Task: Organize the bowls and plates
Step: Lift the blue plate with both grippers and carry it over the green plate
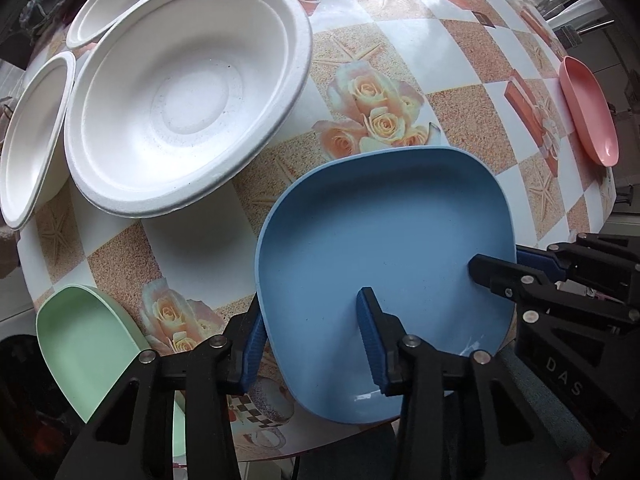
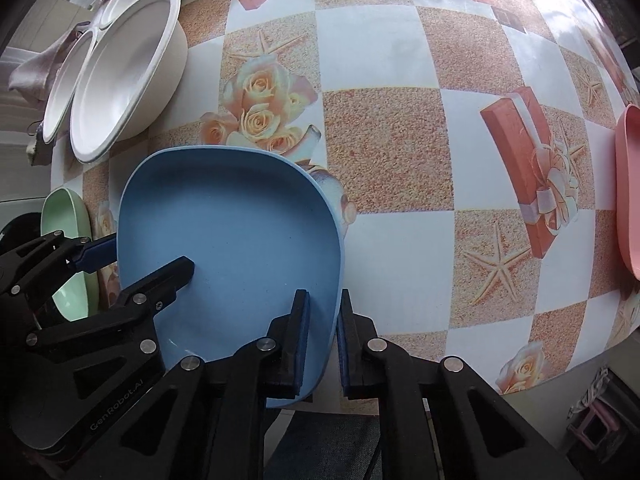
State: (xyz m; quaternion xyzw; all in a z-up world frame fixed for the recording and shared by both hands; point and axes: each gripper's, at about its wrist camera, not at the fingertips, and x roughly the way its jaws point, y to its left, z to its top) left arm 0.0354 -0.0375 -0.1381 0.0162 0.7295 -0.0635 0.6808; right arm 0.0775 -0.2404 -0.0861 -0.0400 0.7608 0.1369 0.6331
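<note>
At table edge: L gripper [image 1: 312, 344] open astride blue plate [image 1: 384, 248] rim; R gripper [image 2: 322, 344] clamps rim; underside hidden.

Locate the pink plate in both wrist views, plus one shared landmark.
Left wrist: pink plate sits at the far right edge, upper half.
Right wrist: the pink plate is cut off by the right edge, mid-height.
Shared landmark: the blue plate, low centre in both, with tongs at its rim.

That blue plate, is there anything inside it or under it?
Inside the blue plate there is no food, only one finger of each gripper reaching over its rim. Under it lies the patterned tablecloth; whatever its base covers cannot be seen.
</note>
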